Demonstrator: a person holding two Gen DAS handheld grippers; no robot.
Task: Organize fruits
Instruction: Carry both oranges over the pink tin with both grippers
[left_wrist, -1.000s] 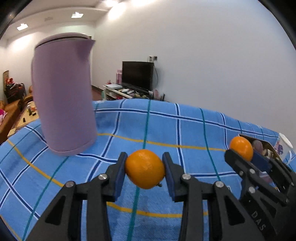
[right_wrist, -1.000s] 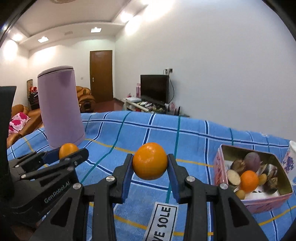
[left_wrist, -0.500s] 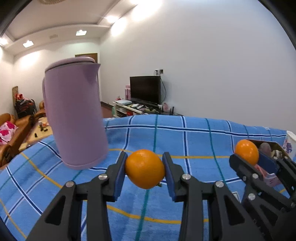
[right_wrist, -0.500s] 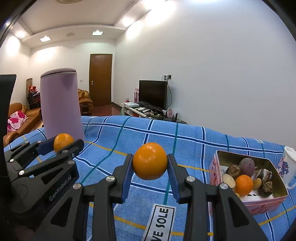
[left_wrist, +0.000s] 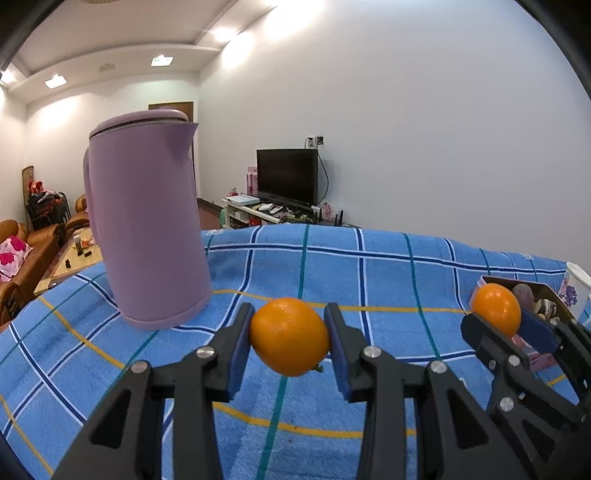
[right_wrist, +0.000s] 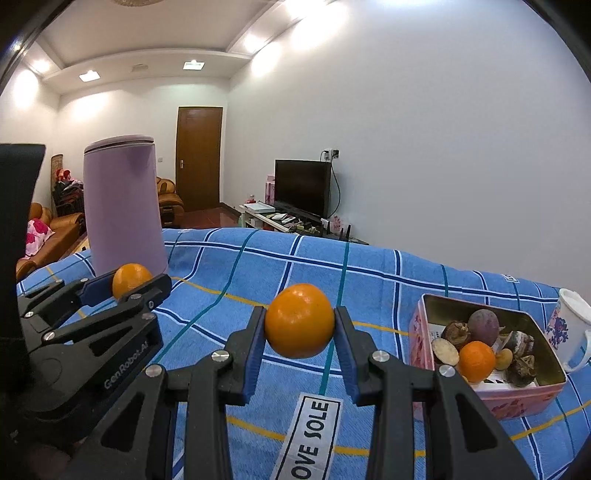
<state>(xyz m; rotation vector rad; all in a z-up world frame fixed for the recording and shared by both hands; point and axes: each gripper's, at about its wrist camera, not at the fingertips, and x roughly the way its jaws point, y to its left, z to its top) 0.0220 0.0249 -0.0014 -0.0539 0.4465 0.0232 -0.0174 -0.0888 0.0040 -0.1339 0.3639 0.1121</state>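
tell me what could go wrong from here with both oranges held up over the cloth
1. The left gripper pinches its orange only at the sides; it might slip and roll off the blue cloth.
2. The pink tin already looks crowded, so the right gripper's orange may not settle.

The supporting surface is covered by a blue checked cloth (right_wrist: 369, 280) with white, dark blue, teal and yellow lines; the surface beneath it cannot be identified. In the right wrist view, a lilac jug (right_wrist: 123, 206) stands upright on the cloth at 10 o'clock, lid closed. A pink tin (right_wrist: 513, 400) rests on the cloth at 4 o'clock, open at the top and holding mixed fruit. A white mug (right_wrist: 570, 325) with a floral print stands just beside the tin, on its far right side; contact cannot be confirmed. A white label (right_wrist: 308, 435) with dark lettering lies on the cloth at 6 o'clock. The jug and the tin are well apart.
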